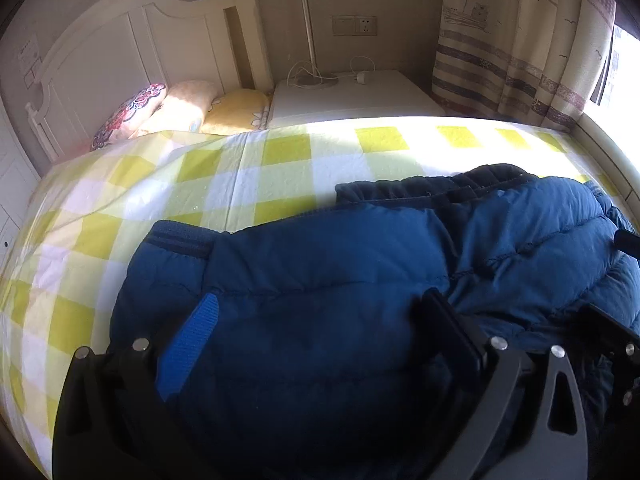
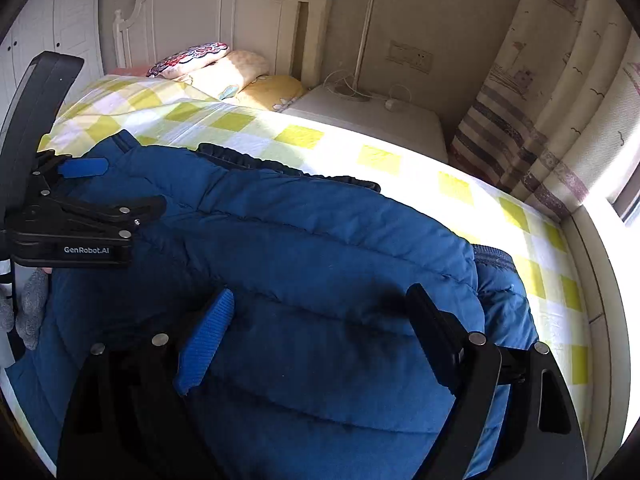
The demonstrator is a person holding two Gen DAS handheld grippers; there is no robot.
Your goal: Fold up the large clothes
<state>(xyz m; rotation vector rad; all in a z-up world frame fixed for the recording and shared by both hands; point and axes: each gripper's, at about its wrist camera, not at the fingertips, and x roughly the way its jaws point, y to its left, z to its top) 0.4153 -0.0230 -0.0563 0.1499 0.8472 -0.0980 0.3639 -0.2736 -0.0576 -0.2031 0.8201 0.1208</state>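
On the bed, left view: left gripper [image 1: 320,328] gapes wide over the jacket [image 1: 340,280], gripping nothing.
Right view: right gripper [image 2: 320,320] likewise parted, empty; jacket lies bunched on the quilt [image 2: 240,128].
Tip: pinch the hem edges, pull even.

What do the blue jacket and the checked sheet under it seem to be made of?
Jacket: looks like smooth, matte synthetic shell with soft filling; stitched lines split it into puffy bands, and the cuff looks ribbed knit.
Sheet: probably woven cotton, matte; it holds sharp fold creases and fine wrinkles.
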